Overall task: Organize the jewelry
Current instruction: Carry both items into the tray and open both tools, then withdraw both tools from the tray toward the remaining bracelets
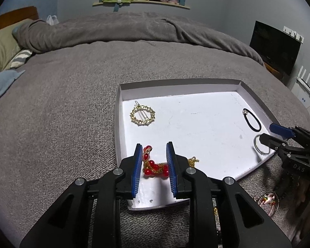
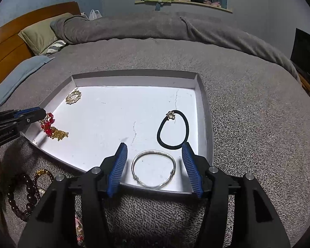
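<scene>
Over the tray (image 1: 122, 95), left hand-held gripper (image 1: 154, 150) straddles red necklace (image 1: 155, 166), jaws apart.

The left gripper (image 1: 154, 155) points forward and slightly down, its two blue ribbed fingers (image 1: 137, 165) spread apart with a clear gap between them. The right gripper (image 2: 155, 155) is held the same way, its blue fingers (image 2: 118, 165) parted wider. Each gripper's black tip shows at the edge of the other's wrist view, both at a similar height.
</scene>
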